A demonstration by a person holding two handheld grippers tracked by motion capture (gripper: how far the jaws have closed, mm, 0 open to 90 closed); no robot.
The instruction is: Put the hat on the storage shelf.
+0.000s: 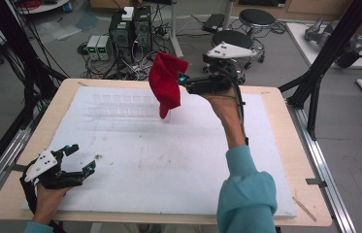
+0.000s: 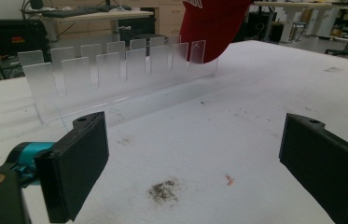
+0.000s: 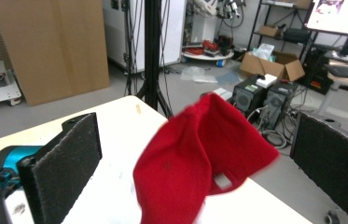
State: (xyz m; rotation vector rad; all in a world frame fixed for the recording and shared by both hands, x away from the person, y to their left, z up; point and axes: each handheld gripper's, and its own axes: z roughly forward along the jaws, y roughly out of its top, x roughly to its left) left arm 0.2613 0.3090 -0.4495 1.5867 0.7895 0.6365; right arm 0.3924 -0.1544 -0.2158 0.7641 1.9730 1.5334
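**A:** So the red cap (image 1: pixel 167 83) is up in the air around 12 o'clock over the table, hanging above the right end of that clear slotted rack (image 1: pixel 123 106). Looks to me like it's meant to end up on one of the rack's tabs, which would explain carrying it over there instead of setting it flat on the white pad (image 1: pixel 169 160).

**B:** Is the right gripper (image 1: pixel 184 80) actually pinching it, though? In the right gripper view the cap (image 3: pixel 199 158) sits between the pads, but the jaws are spread wide and neither pad seems to be touching the fabric.

**A:** Yeah, I'd call that let go, or near enough. The cap's blurry there, so I can't tell if a bit is snagged somewhere.

**B:** Arm pose?

**A:** Right forearm is raised high from about 5 o'clock, teal sleeve (image 1: pixel 246 194) low, gripper turned level and pointing left at the cap.

**B:** And the left gripper (image 1: pixel 82 158)?

**A:** Parked at 8 o'clock on the pad, jaws wide, nothing in them, aimed at the rack (image 2: pixel 115 74). Probably just waiting.
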